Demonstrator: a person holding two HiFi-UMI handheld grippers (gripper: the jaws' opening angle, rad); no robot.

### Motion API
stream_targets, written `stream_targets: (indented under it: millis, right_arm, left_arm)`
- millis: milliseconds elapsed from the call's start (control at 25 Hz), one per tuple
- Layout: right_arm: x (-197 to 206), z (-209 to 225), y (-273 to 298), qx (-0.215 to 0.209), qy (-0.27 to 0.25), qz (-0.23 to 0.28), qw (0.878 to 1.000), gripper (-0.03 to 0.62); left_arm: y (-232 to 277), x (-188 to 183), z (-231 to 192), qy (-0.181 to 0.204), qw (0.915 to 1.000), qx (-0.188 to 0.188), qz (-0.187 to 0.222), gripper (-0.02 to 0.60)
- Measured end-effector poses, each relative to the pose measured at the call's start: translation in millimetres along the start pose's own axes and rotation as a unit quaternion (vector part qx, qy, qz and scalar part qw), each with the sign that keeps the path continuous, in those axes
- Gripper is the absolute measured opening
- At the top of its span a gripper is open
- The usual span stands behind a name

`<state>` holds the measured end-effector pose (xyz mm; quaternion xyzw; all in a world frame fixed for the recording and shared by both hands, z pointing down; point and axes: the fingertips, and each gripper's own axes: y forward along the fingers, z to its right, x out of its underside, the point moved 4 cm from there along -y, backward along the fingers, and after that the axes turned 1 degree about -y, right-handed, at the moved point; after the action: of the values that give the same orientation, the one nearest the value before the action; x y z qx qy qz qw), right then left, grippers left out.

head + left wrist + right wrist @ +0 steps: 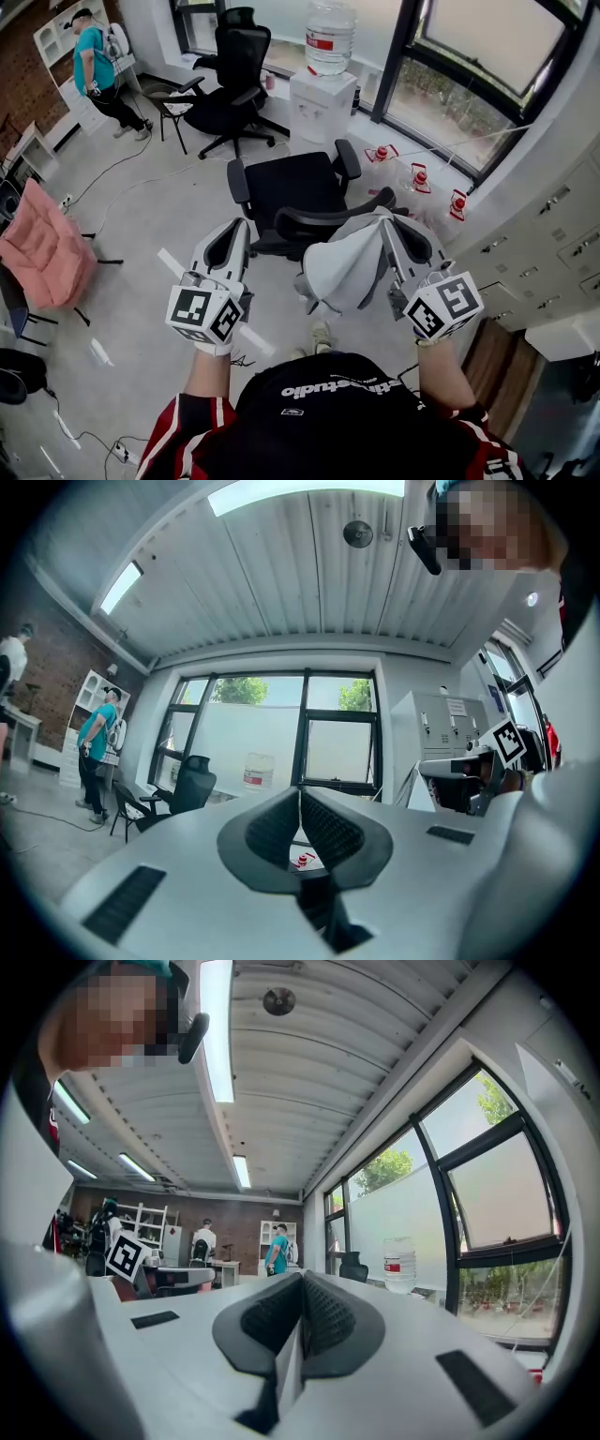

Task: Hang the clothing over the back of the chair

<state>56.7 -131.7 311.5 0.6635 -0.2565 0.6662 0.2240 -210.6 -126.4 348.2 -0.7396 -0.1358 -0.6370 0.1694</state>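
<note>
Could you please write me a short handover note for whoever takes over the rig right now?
Left gripper: jaws together, nothing between them.
Right gripper: shut on the pale clothing, which hangs bunched from it.
Black chair: directly ahead, its back nearest the person; the clothing hangs close by that back.
Done: clothing is in hand at the chair.
Left: lift it over the back, lay it across, release.

Left gripper [234,227] and right gripper [386,223] point level, jaws closed.
</note>
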Motion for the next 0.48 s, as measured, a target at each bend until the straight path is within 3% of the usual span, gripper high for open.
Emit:
stream_targets:
  millis: [480]
  right_arm:
    - [-11.9, 50.1, 93.0, -0.044, -0.022, 0.004, 0.999, 0.015]
  left_arm:
    - [63.7, -9.1, -24.6, 0.009, 0.9999, -0.006, 0.010, 0.028]
